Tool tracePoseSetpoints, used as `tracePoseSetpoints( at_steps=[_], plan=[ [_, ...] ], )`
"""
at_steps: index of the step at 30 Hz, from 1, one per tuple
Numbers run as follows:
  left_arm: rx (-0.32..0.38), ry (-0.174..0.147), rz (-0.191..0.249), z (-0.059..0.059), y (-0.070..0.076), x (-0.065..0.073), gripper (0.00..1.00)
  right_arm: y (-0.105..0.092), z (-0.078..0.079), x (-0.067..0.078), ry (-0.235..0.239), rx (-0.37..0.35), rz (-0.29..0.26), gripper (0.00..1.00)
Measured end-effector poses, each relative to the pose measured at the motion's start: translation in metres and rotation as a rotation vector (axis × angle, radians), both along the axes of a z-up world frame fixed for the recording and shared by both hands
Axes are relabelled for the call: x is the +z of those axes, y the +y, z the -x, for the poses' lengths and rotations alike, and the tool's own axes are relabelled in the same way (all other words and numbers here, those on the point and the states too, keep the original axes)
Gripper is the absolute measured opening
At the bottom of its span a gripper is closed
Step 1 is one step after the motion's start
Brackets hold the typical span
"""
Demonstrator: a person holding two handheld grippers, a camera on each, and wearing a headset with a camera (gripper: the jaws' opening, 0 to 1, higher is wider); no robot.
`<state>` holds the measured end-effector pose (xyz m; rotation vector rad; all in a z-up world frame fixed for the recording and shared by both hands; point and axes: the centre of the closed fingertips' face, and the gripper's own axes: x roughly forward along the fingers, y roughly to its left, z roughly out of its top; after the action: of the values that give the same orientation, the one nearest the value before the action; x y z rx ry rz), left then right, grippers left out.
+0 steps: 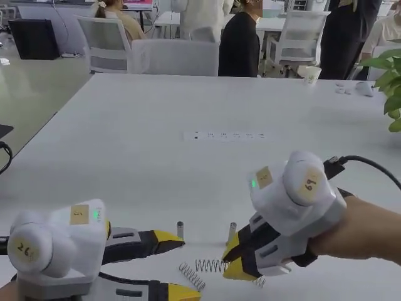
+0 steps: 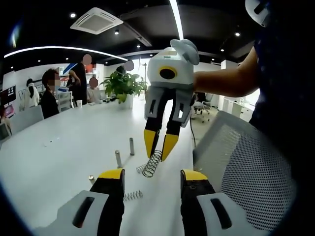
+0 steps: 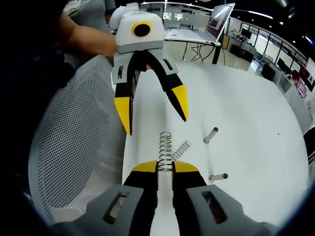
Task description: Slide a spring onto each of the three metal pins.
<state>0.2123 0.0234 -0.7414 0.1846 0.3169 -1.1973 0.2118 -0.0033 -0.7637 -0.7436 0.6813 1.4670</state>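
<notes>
Right gripper (image 3: 166, 168), bottom centre of its own view: jaws nearly closed, pinching one end of a spring (image 3: 166, 145), the rest sticking out free. Left gripper (image 2: 152, 176) jaws wide open, empty. Second spring (image 1: 191, 276) lies on the tabletop (image 1: 188, 125), lower centre. Bare pins (image 1: 180, 229) stand just above it. Tip: align the spring's free end with a pin top, keep it straight, lower slowly.

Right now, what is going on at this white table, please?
A person works with two hand-held grippers. The right gripper is shut on one thin coiled metal spring, close to the short upright grey metal pins. The left gripper is open, holding nothing. Another loose spring lies on the white table. No pin carries a spring yet.
</notes>
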Motion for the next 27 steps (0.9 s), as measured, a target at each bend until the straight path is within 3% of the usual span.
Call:
tracePoseSetpoints(
  at_steps=[27],
  plan=[
    [-0.064,-0.013,-0.020,0.009,-0.009,-0.001,0.13,0.011,0.014,0.009,0.000,0.071,0.012,0.07]
  ],
)
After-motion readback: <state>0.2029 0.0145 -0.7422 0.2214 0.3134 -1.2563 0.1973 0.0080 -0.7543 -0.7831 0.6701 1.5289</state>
